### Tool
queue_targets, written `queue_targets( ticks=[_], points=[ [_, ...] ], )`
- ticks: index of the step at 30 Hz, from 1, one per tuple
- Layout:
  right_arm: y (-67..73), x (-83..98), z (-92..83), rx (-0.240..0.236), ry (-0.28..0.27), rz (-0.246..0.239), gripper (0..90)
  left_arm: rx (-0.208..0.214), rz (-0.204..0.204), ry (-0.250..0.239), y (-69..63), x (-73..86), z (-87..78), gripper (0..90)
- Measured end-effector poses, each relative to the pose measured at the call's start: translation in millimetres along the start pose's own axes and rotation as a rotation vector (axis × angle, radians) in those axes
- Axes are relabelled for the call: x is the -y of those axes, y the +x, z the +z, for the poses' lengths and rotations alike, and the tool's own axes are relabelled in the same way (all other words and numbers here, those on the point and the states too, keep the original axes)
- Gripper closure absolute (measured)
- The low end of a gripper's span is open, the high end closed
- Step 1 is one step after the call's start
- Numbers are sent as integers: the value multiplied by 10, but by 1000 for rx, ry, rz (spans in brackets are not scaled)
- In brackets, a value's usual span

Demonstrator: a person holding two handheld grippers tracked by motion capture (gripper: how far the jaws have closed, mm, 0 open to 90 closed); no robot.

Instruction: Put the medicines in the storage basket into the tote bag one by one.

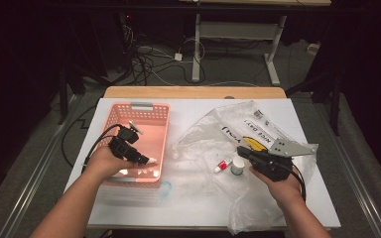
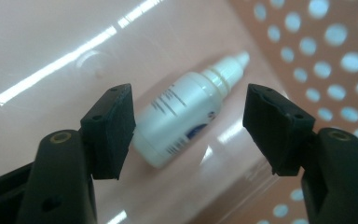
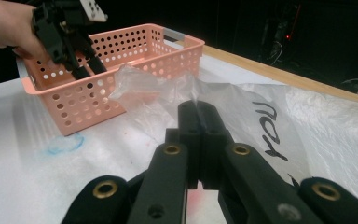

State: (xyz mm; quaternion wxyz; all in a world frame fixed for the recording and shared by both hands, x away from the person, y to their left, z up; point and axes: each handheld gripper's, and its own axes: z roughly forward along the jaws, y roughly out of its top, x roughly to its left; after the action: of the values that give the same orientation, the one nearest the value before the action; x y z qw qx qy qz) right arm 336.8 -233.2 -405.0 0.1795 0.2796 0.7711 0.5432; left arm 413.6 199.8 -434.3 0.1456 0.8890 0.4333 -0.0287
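White-covered table (image 1: 129,203) sat in dark room, cables on floor behind. Pink basket (image 1: 155,111) stood near table's left edge. Left gripper (image 1: 146,159) reached into basket, jaws apart, gripping nothing. White dropper bottle (image 2: 186,112) lay on basket floor between its 2 pads, untouched. Right gripper (image 1: 242,151) rested over clear plastic bag (image 1: 213,134) near right edge, jaws closed, empty.

Your left claw (image 2: 189,126): black, square pads, brass rivets. Your right claw (image 3: 199,135): same black build, grey three-cornered plate, black cable. Forearms bare.
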Motion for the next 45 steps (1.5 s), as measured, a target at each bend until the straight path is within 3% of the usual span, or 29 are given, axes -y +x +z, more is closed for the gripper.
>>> queue_targets(
  ticks=[3, 8, 17, 28, 33, 42, 45],
  points=[
    [-2, 1, 1, 0, 0, 0, 900, -10, 14, 56, 5, -29, 62, 336],
    [4, -3, 3, -1, 0, -3, 900, -35, 36, 97, 0, -78, 115, 403],
    [-4, 4, -1, 1, 2, -1, 900, -38, 61, 95, 2, -128, 187, 519],
    [-2, -1, -7, 3, -1, -2, 900, -53, 39, 73, -11, -130, 167, 565],
    [-5, -5, -14, 4, -5, -2, 900, -37, -5, -3, -44, -122, 51, 569],
    [-6, -3, -17, 2, -6, 1, 900, -37, -35, -124, -95, 12, -133, 570],
    [-11, -5, -17, 1, -7, -3, 900, -41, -41, -190, -137, 77, -197, 570]
  ],
)
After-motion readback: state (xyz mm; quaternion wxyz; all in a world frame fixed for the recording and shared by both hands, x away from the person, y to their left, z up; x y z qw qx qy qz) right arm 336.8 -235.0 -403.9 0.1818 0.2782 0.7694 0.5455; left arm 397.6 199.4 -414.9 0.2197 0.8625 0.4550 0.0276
